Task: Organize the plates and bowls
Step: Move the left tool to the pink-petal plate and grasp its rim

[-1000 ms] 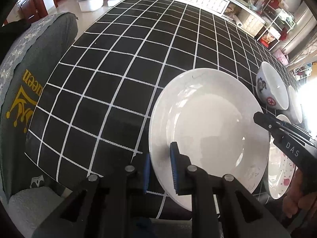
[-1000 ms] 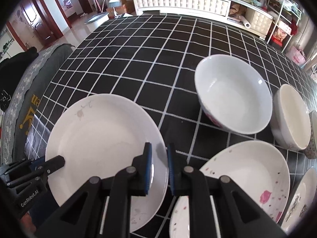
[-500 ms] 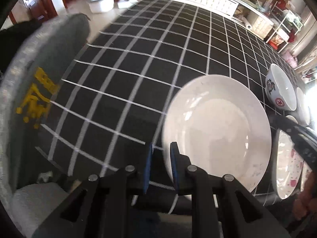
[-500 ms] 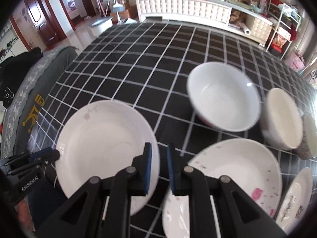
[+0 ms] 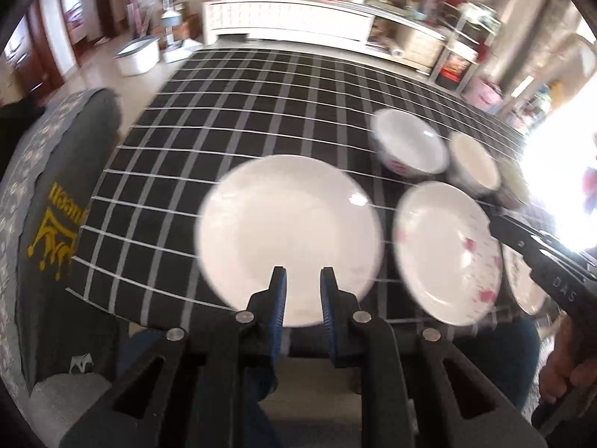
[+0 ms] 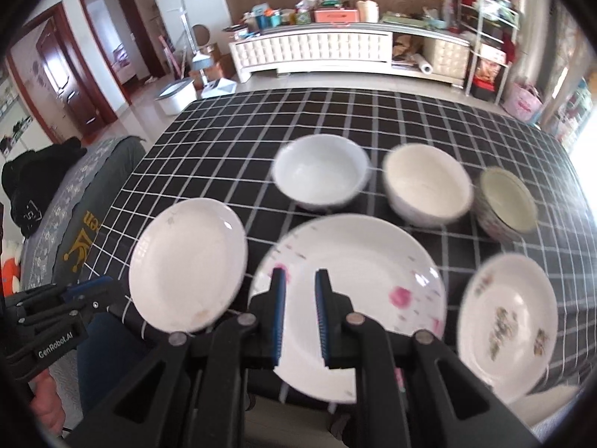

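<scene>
Plates and bowls are all sitting loose on the checked tabletop (image 5: 231,119), nothing stacked yet.

Left wrist view: your left tool (image 5: 301,283) hangs over the near rim of the plain white plate (image 5: 287,231), fingers nearly pinched together with nothing between them, so it's empty. That plate lies flat right at the tabletop's near edge. Next to it is the pink-flowered plate (image 5: 444,250), with two bowls (image 5: 410,142) behind. These look like glazed ceramic, so my guess is stiff, fairly heavy, slick and chippy. A flat plate gives you only the rim to grab, so you'd want one finger under the lip and one on top, where the edge overhangs or lifts a bit.

Right wrist view: your right tool (image 6: 300,291) is also nearly closed and holding nothing, hovering above the pink-flowered plate (image 6: 358,272). Plain plate (image 6: 186,261) to one side, a smaller patterned plate (image 6: 507,321) to the other, and three bowls in a row behind: white bowl (image 6: 321,175), cream bowl (image 6: 425,183), greenish bowl (image 6: 507,201). Bowls should be easier, since you can pinch the upright wall. Set things down softly; glaze on glaze probably slides and clinks.
</scene>
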`<state>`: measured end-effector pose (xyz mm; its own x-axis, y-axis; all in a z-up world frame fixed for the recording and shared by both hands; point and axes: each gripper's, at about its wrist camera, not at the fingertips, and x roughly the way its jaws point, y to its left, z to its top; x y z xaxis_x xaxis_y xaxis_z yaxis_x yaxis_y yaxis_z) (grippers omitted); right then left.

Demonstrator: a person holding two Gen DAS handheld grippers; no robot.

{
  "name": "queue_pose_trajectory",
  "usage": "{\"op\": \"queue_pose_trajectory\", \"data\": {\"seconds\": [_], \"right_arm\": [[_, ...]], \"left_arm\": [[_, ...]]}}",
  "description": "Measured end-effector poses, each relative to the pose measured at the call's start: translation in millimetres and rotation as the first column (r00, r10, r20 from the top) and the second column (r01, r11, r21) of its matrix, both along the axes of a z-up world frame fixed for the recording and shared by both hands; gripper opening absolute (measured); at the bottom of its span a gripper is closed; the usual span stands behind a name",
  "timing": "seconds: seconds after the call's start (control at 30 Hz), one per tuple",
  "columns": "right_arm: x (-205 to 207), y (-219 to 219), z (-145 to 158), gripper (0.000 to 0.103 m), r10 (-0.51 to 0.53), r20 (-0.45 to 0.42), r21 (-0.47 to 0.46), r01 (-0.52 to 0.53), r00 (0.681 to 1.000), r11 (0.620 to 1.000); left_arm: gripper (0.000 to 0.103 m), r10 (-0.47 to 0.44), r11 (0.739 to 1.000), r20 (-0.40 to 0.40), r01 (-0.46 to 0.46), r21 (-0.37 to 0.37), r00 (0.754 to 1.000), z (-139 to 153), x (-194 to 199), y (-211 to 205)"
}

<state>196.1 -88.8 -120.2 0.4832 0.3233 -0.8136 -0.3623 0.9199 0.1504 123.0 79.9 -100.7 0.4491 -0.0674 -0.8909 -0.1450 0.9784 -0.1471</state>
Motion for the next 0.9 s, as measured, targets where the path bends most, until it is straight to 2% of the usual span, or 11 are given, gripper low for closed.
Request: {"op": "queue_pose_trajectory", "data": {"seconds": [0.3,0.5,0.63,0.9], "right_arm": [[-14,-64,-9,0.019,-0.101,-0.02,0.009,0.101,0.995,0.995],[-12,-88,-18,0.019,-0.138,-0.035,0.022,0.138,0.99,0.99],[-11,-94,-25,0.019,-0.141,-0.044,0.017,0.142,0.989,0.99],[7,-98,-48,0.019,-0.141,-0.098,0.004,0.142,0.985,0.99]], "left_arm": [[0.016,-0.139,0.99,0.032,0.139,-0.022,0.99,5,2,-71],[0.016,-0.213,0.974,0.032,0.215,-0.074,0.977,-2,13,-94],[0.016,-0.224,0.967,0.007,0.223,-0.119,0.975,-17,24,-95],[0.016,-0.207,0.974,-0.039,0.202,-0.105,0.978,-46,52,-91]]}}
